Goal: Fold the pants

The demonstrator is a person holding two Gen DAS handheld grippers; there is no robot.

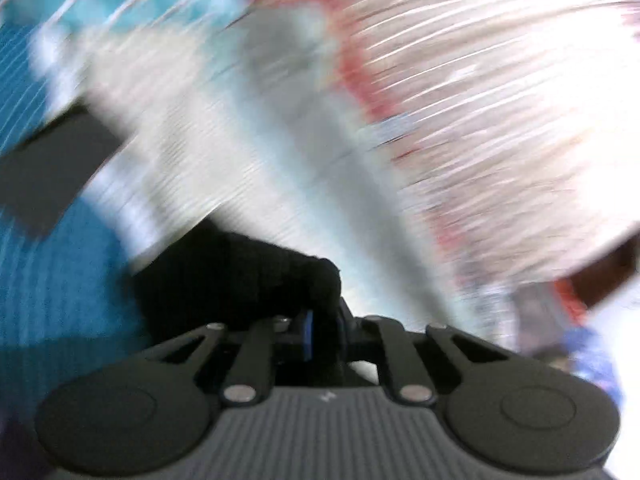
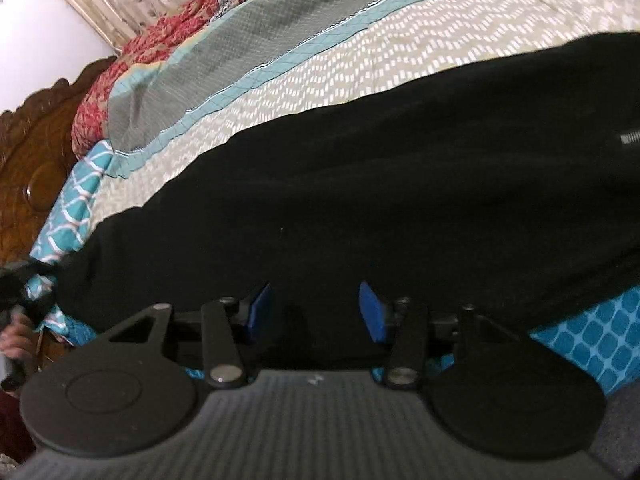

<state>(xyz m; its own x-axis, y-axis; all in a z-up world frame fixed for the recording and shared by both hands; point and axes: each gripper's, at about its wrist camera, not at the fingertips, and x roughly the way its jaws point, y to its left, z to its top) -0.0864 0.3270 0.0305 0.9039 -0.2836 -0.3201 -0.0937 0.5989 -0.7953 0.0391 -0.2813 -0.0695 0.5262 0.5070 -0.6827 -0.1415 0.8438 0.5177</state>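
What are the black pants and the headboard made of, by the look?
Black pants: soft matte fabric, likely knit or fleece; no sheen, drapes limply over the bed. Headboard: carved wood, glossy brown varnish; relief pattern and highlights show.

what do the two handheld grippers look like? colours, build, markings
Both look the same. The left gripper and right gripper each have a grey ribbed body with a small pale mark at its front edge, two round black discs at the sides, black linkage bars on silver pins, and fingers faced with blue pads. No cables show. The left view is heavily blurred.
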